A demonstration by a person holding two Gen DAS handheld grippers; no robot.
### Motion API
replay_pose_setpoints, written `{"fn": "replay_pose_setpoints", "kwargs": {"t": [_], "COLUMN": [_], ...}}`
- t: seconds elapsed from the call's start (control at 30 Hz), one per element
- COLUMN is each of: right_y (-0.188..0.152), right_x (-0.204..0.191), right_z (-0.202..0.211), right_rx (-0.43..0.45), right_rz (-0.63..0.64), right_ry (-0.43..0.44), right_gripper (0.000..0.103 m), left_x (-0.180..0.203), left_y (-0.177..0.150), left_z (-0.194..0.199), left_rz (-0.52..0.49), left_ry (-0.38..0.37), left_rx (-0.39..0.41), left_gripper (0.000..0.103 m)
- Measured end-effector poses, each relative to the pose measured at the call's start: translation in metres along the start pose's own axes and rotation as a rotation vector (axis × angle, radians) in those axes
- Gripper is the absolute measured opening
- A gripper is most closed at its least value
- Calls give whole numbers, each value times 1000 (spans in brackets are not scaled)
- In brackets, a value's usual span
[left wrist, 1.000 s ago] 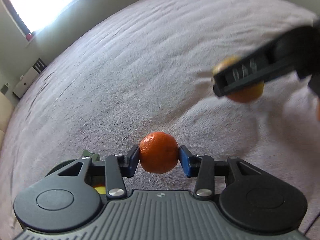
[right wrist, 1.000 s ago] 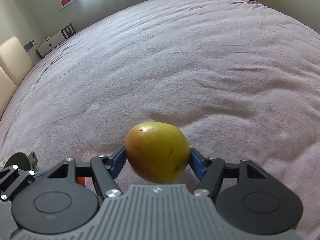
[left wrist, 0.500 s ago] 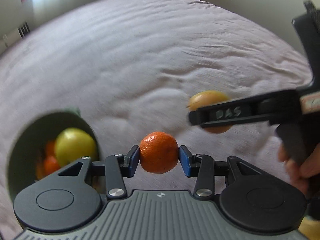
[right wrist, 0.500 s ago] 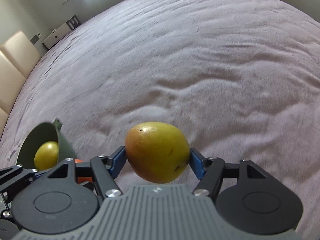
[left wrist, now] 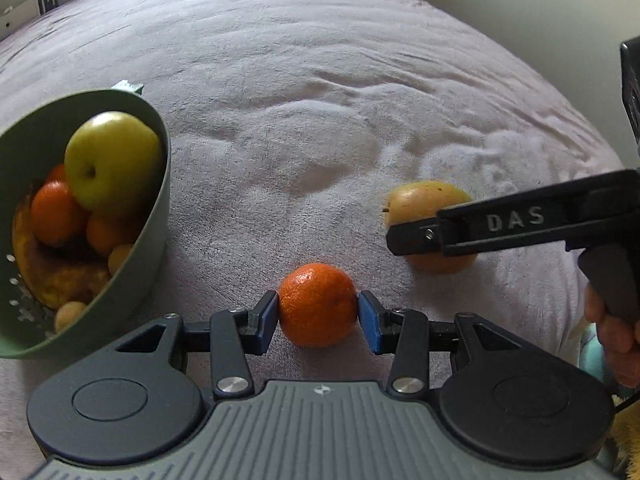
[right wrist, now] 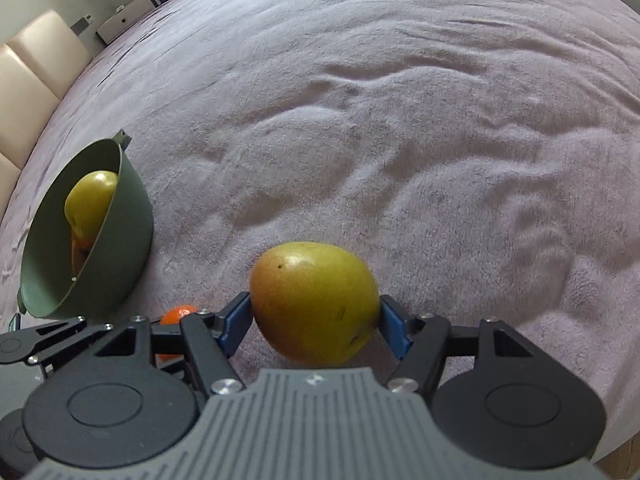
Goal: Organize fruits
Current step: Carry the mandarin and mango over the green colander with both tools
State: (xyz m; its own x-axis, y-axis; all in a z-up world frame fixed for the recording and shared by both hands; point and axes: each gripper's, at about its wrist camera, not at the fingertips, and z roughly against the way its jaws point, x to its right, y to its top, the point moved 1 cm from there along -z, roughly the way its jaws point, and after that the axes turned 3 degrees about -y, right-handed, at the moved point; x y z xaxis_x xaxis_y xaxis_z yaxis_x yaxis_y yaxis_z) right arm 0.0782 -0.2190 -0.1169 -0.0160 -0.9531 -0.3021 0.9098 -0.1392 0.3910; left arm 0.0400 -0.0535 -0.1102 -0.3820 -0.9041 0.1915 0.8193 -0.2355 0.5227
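My left gripper (left wrist: 318, 314) is shut on an orange mandarin (left wrist: 317, 304) and holds it just above the pinkish bedspread. My right gripper (right wrist: 316, 316) is shut on a yellow-green pear (right wrist: 315, 300); in the left wrist view the pear (left wrist: 426, 204) shows to the right, half hidden behind the right gripper's black finger (left wrist: 516, 222). A green colander bowl (left wrist: 154, 216) stands tilted at the left, holding a green apple (left wrist: 110, 160), several mandarins (left wrist: 54, 212) and small yellowish fruits. The bowl (right wrist: 120, 248) also shows at the left in the right wrist view.
The wrinkled bedspread (right wrist: 400, 120) fills both views. A beige headboard (right wrist: 28, 76) and a grey box (right wrist: 128, 20) lie beyond its far left edge. The person's hand (left wrist: 616, 344) holds the right gripper's handle at the right edge.
Both grippers have tilted down and lowered toward the bedspread, still holding their fruits. The green bowl has come fully into view at the left.
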Motion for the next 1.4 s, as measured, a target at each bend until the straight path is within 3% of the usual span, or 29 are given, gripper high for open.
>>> {"fn": "replay_pose_setpoints", "kwargs": {"t": [0.17, 0.5, 0.57, 0.83, 1.17, 1.4], "right_y": [1, 5, 4, 5, 24, 36], "right_x": [-6, -12, -17, -21, -44, -78], "right_z": [-2, -7, -8, 1, 42, 68], "right_rx": [-17, -7, -17, -7, 116, 181], "right_rz": [61, 194, 225, 215, 172, 186], "right_ry": [-15, -50, -38, -66, -8, 97], "right_gripper": [65, 71, 64, 64, 64, 64], "left_x": [-6, -7, -6, -7, -16, -39], "left_y": [-1, 0, 0, 4, 22, 37], "left_z": [-5, -13, -13, -4, 52, 103], "left_rz": [34, 32, 29, 52, 98, 126], "left_ry": [-38, -43, -41, -48, -26, 74], "left_rx": [42, 55, 51, 41, 87, 121], "left_gripper": [51, 51, 51, 50, 50, 50]}}
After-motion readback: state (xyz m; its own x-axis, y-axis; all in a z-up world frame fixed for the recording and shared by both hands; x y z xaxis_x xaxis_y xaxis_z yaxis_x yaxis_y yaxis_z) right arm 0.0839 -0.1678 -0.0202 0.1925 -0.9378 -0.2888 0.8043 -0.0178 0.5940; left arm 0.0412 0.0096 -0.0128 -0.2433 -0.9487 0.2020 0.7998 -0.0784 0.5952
